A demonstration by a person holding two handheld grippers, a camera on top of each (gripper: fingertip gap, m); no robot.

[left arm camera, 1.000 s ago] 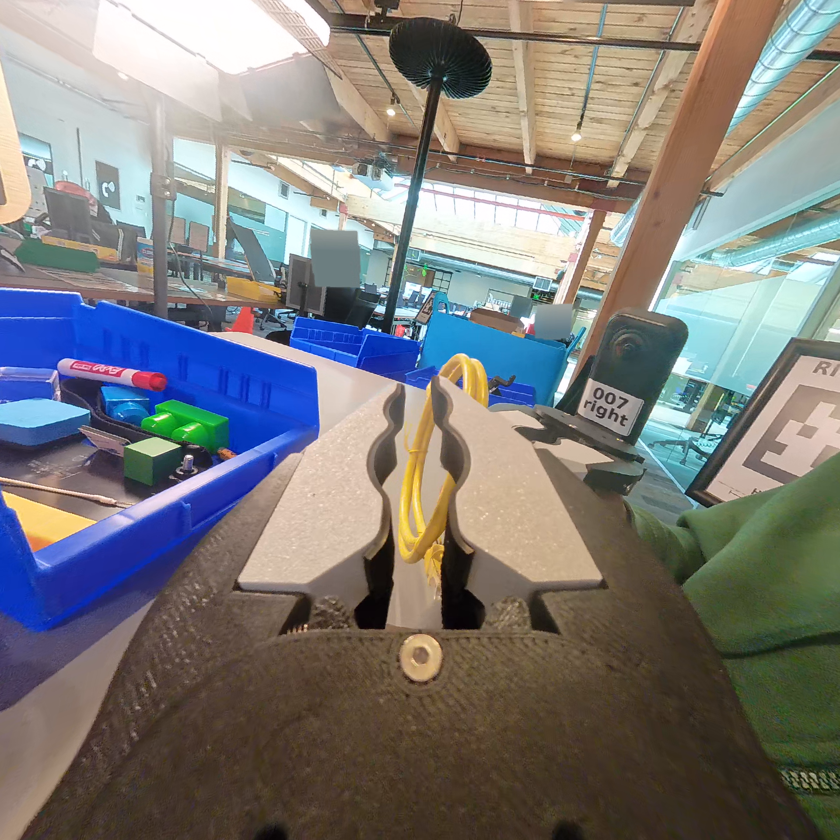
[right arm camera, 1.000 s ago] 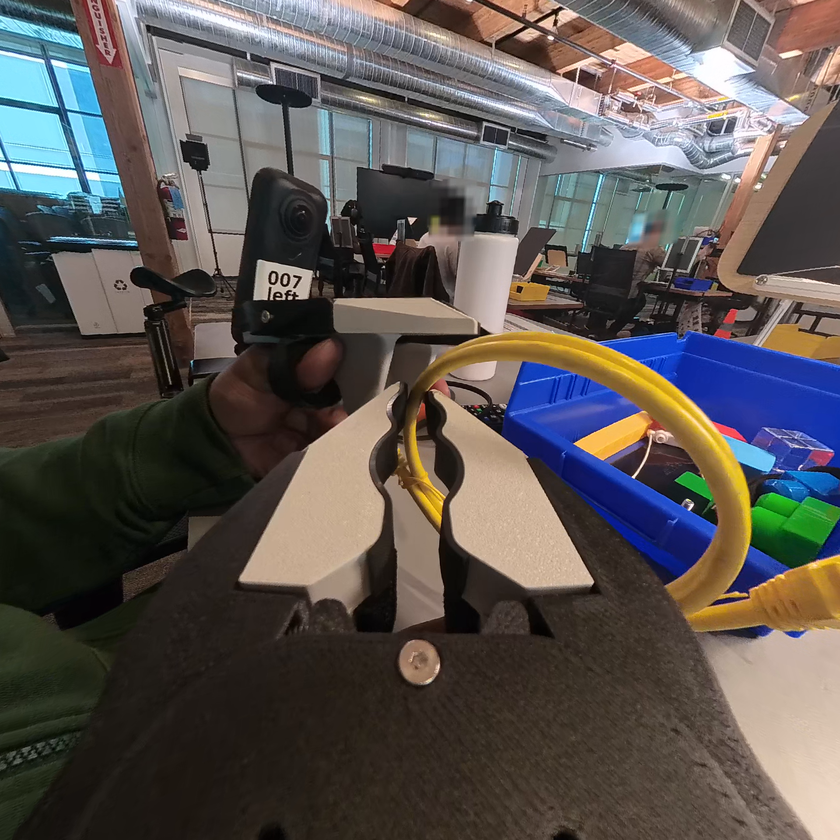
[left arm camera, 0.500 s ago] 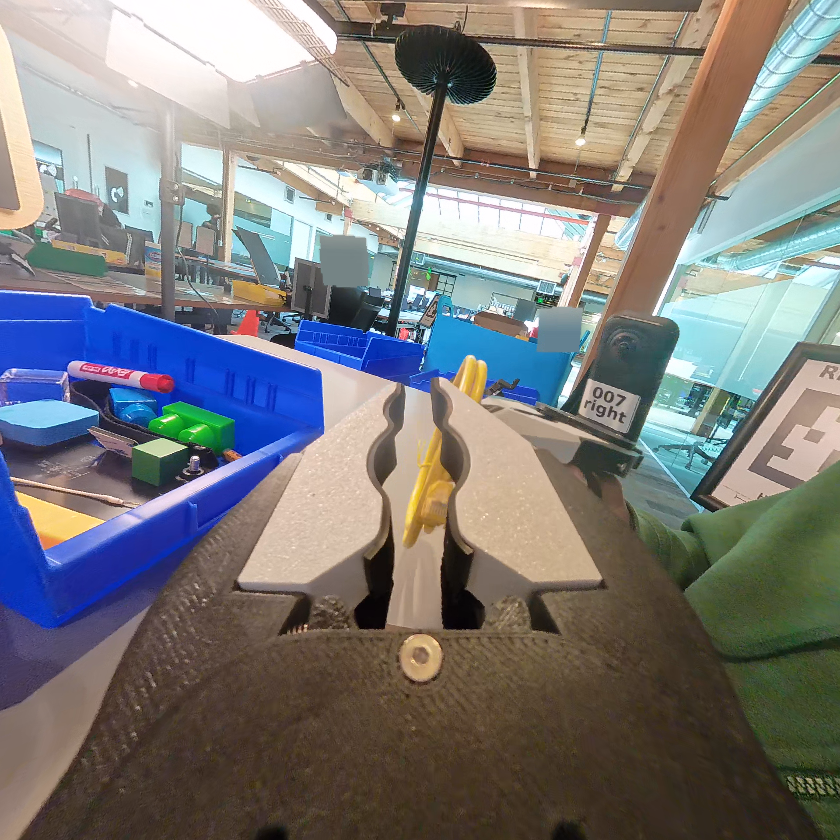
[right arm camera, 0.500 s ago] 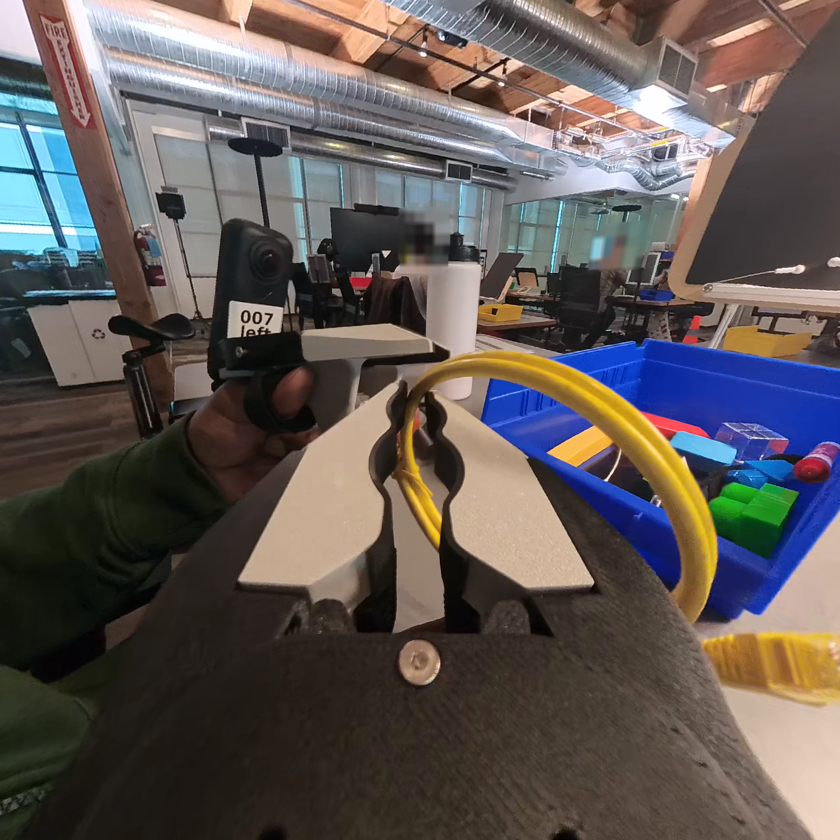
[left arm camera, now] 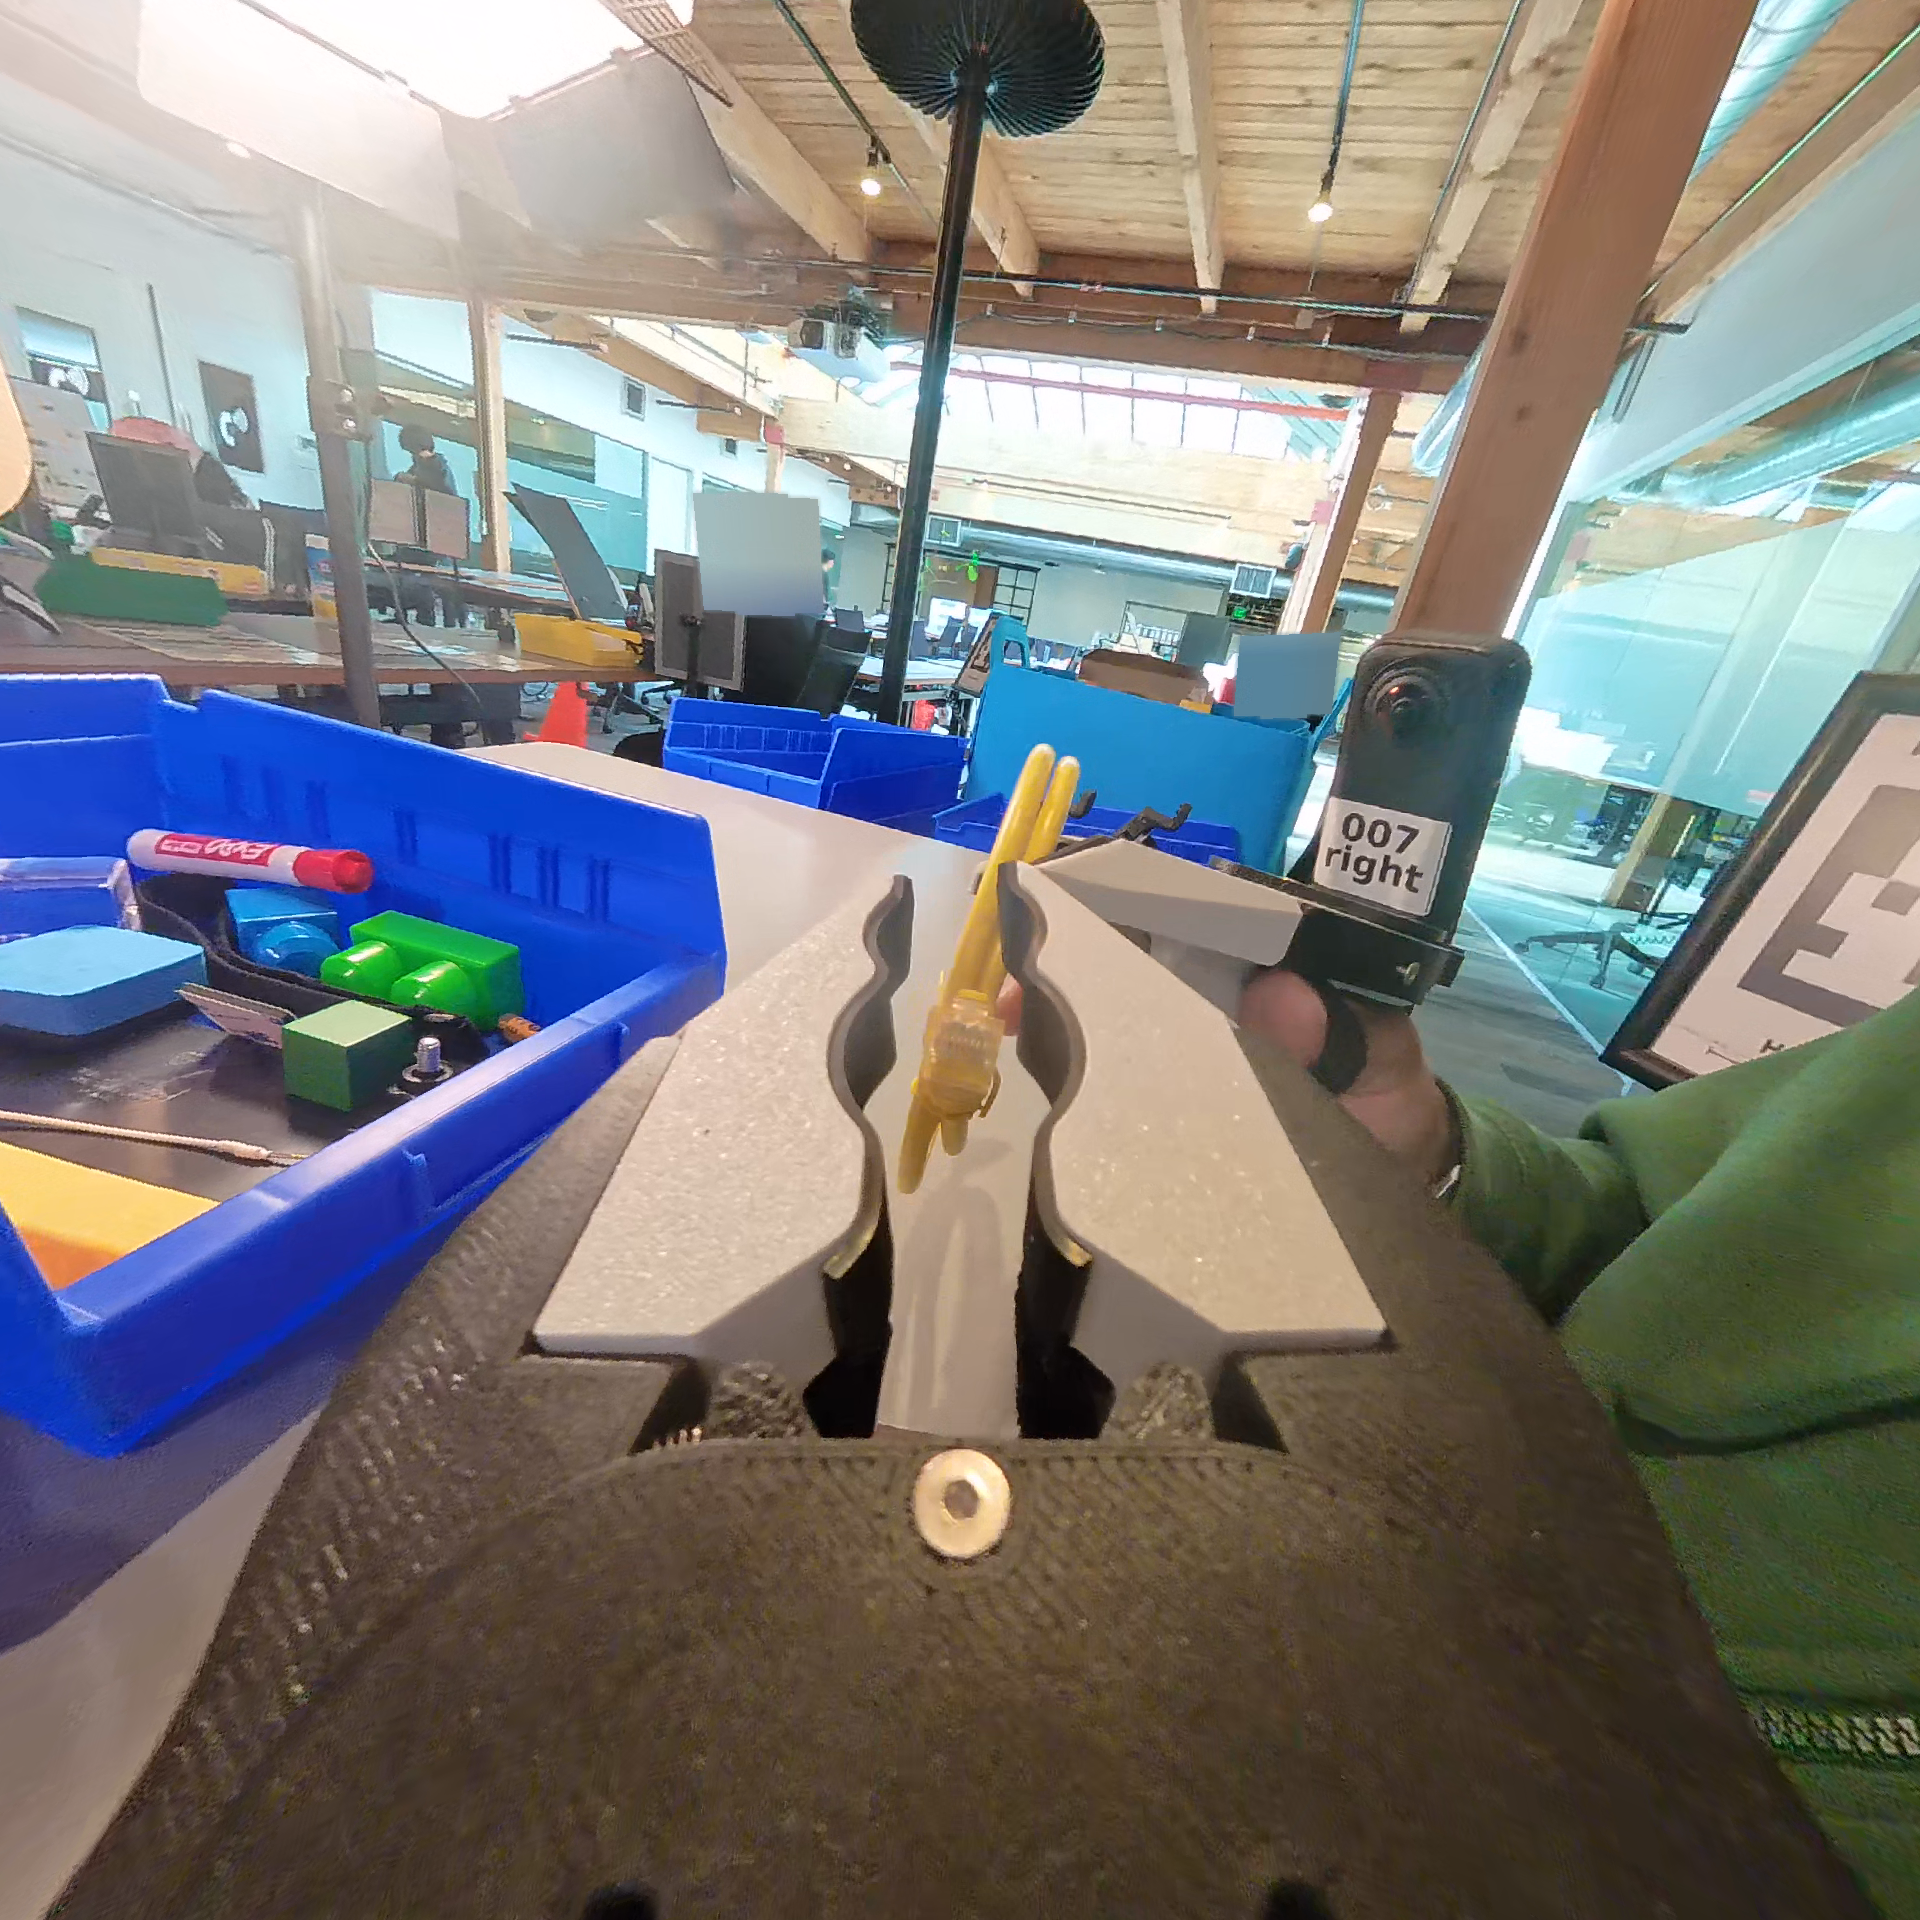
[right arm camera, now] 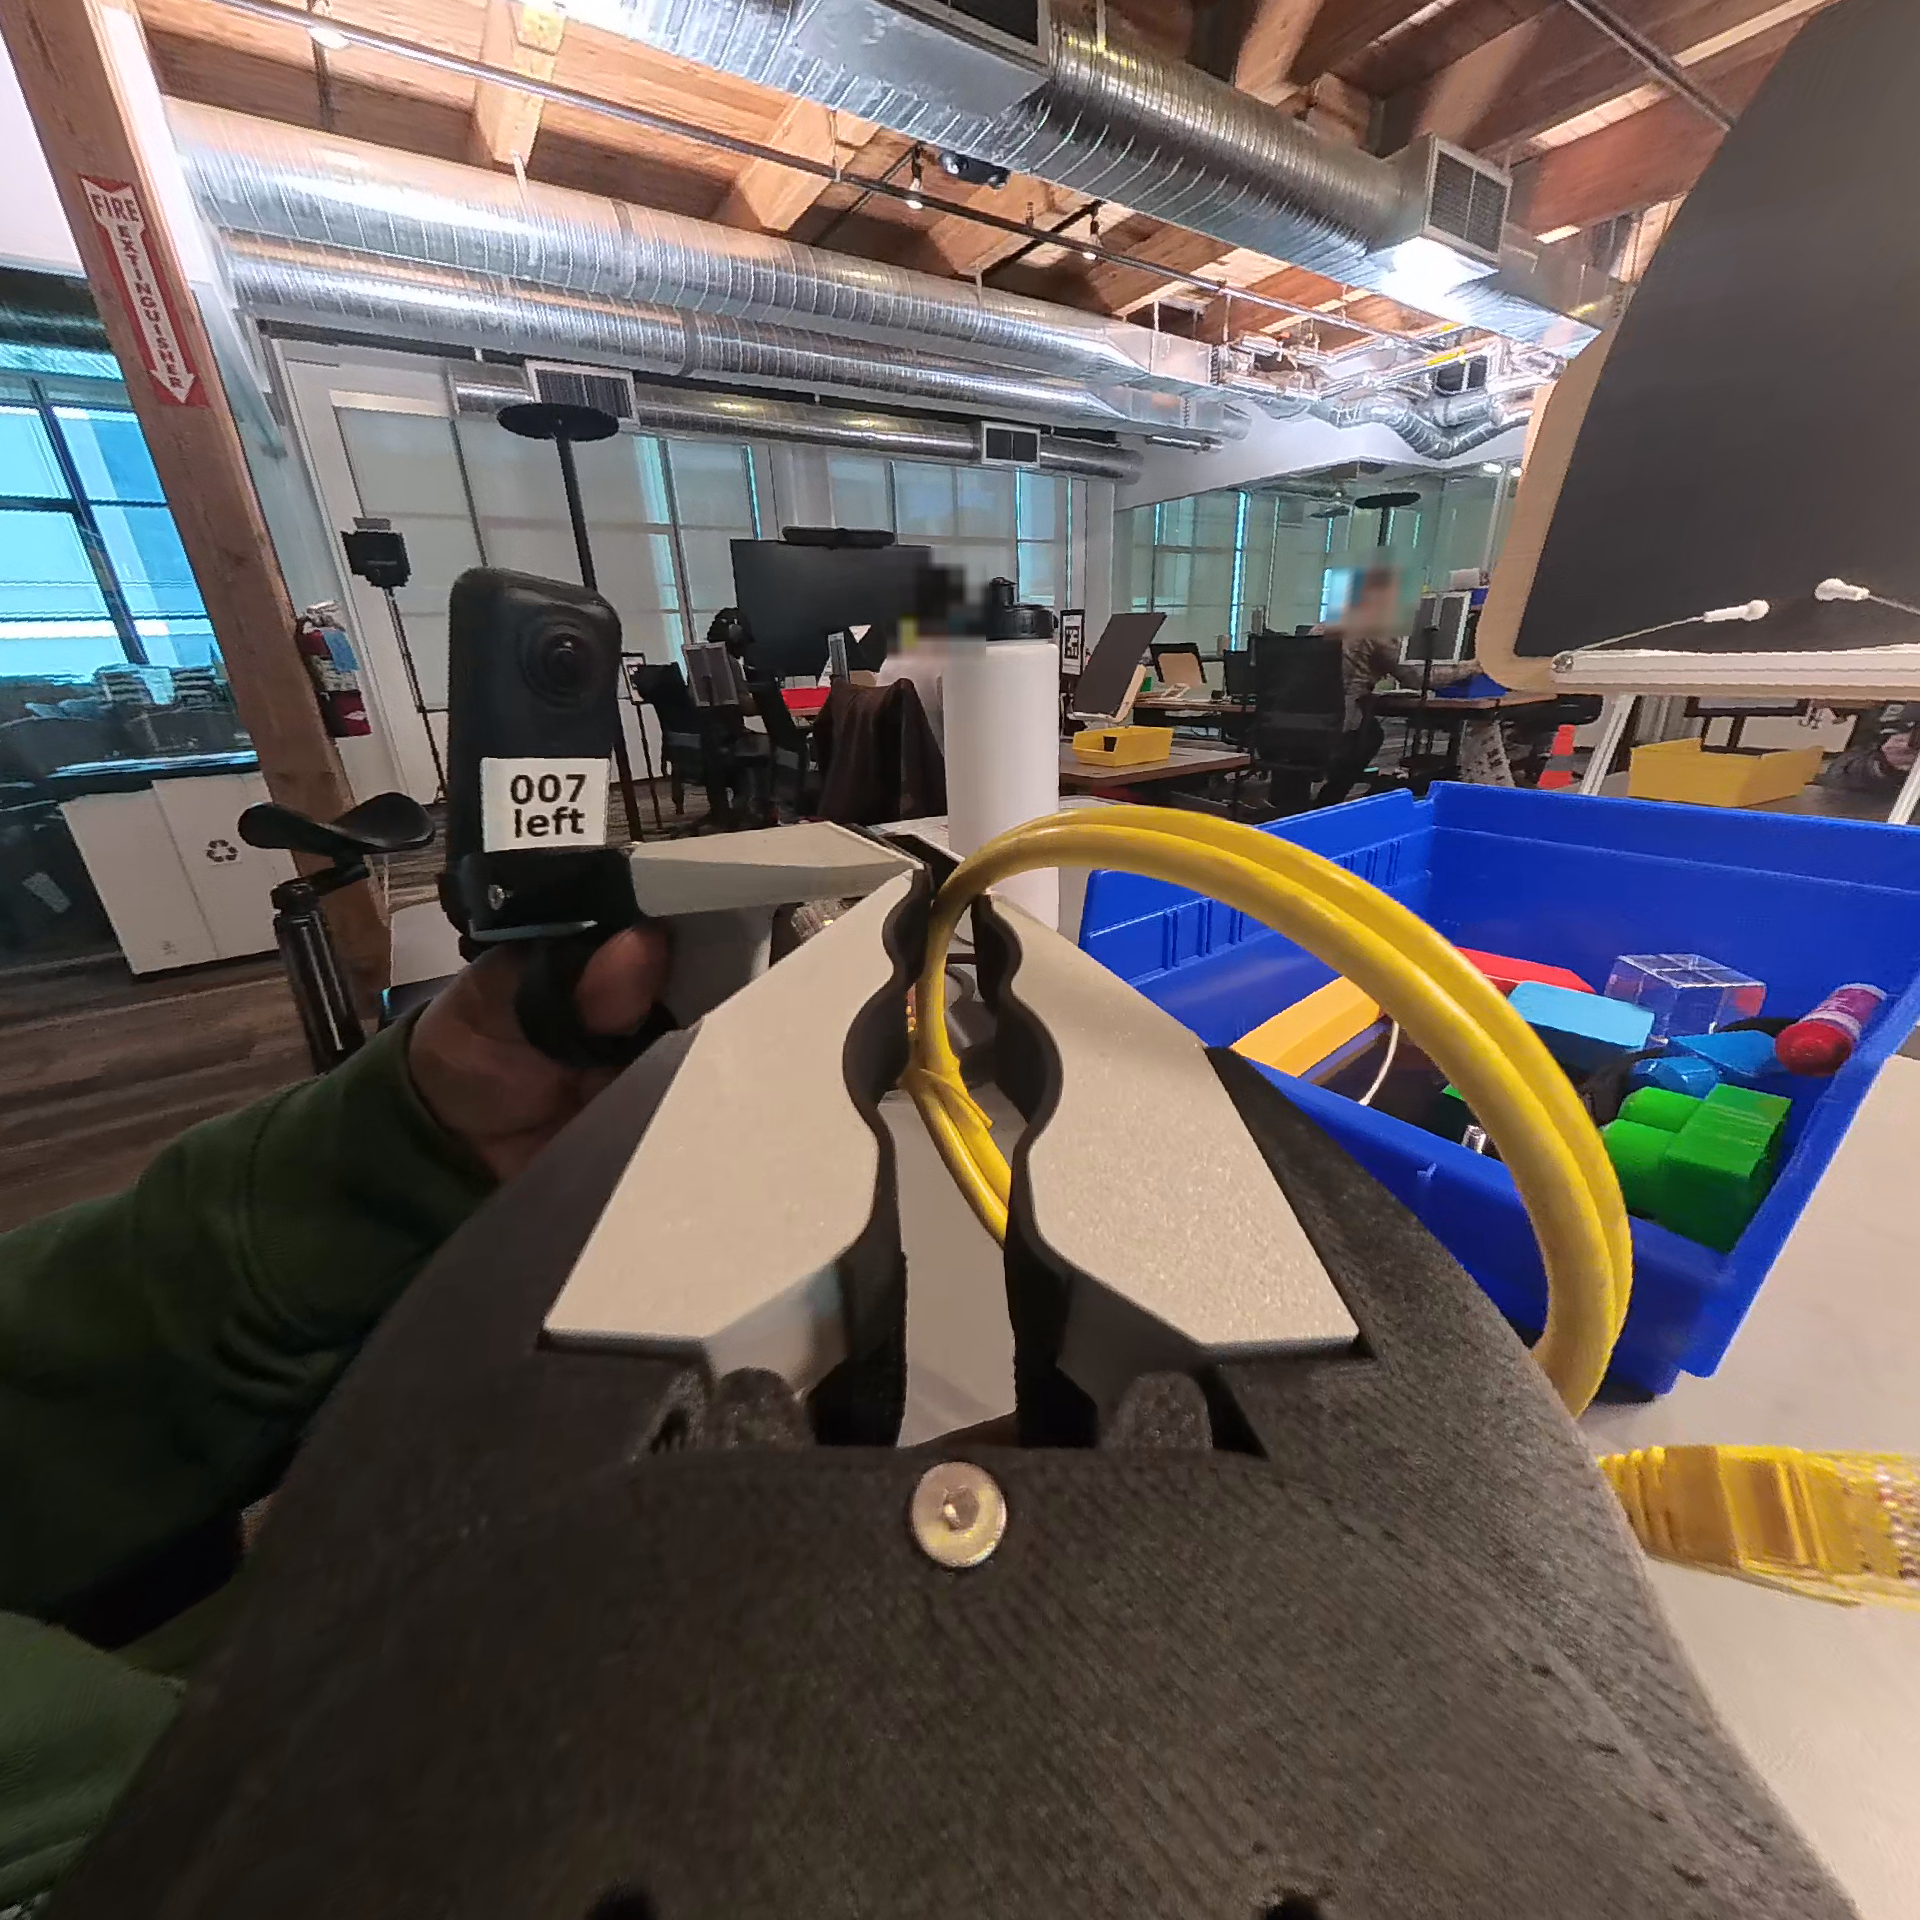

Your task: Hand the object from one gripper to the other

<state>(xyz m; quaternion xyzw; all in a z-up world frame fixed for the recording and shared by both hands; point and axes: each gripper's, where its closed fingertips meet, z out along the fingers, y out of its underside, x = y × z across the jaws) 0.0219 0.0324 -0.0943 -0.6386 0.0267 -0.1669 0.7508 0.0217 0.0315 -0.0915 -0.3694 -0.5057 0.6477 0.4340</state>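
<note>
Since a second ago the yellow cable [left arm camera: 961,1039] has slid forward through the left gripper [left arm camera: 956,904]: its clear connector, which lay low between the fingers, now hangs halfway up them.

My left wrist view shows that gripper slightly parted. The two strands lean on the right-hand fingertip, and bare counter [left arm camera: 810,831] shows through the gap on the other side, so it pinches nothing.

My right wrist view gives what the left cannot. The right gripper [right arm camera: 951,914] has its tips closed around both strands, and the cable bows out to the right in a wide loop. That loop stands in front of the blue bin [right arm camera: 1558,862], and the second connector [right arm camera: 1766,1517] sits at the lower right edge, bigger than before.

Both grippers meet tip to tip above the counter.
</note>
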